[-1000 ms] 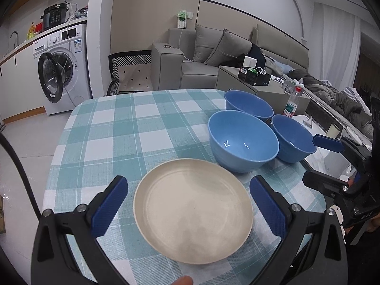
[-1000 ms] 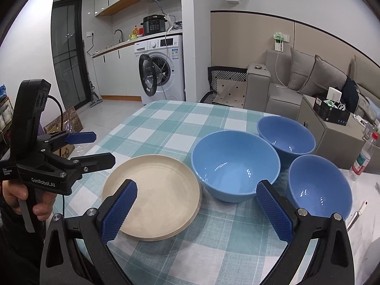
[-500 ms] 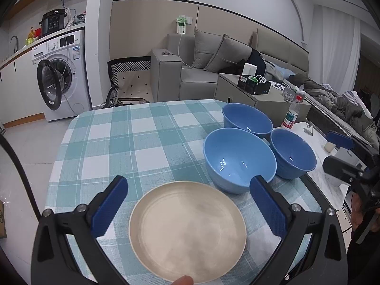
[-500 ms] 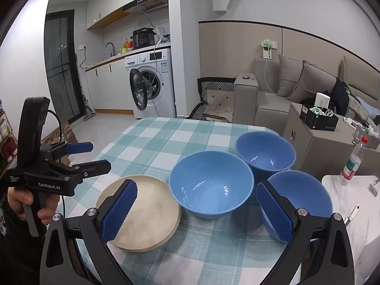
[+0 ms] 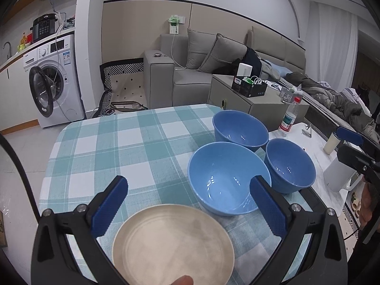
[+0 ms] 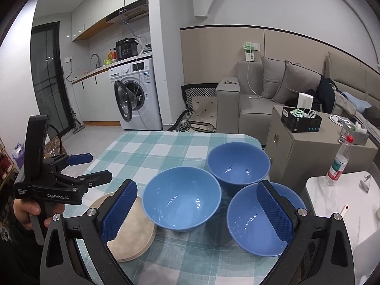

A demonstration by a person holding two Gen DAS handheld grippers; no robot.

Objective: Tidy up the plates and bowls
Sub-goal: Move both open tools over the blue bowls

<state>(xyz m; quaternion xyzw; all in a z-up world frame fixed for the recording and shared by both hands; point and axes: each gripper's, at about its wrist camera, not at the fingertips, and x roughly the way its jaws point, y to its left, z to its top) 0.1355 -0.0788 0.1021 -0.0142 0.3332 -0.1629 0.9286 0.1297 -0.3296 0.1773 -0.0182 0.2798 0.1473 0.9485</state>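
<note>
A stack of beige plates [image 5: 173, 239] [image 6: 133, 232] lies at the near left of the checked table [image 6: 142, 147]. Three empty blue bowls stand to its right. The large bowl [image 5: 225, 178] [image 6: 181, 204] is beside the plates. A second bowl [image 5: 239, 127] [image 6: 238, 163] is behind it and a third bowl [image 5: 288, 166] [image 6: 258, 218] sits near the right edge. My left gripper [image 5: 188, 197] [image 6: 83, 166] hovers open above the plates, holding nothing. My right gripper [image 6: 197, 190] [image 5: 351, 147] is open over the bowls, also holding nothing.
To the right of the table is a white side table [image 6: 361, 204] with a water bottle [image 6: 339, 163] and a white jug [image 5: 337, 175]. Behind stand a grey cabinet [image 6: 308, 152], a sofa [image 6: 261, 95] and a washing machine [image 6: 137, 102] with its door open.
Both grippers have drawn back and up from the table, so plates and bowls sit lower and smaller in view. Both stayed open; no dish moved.
</note>
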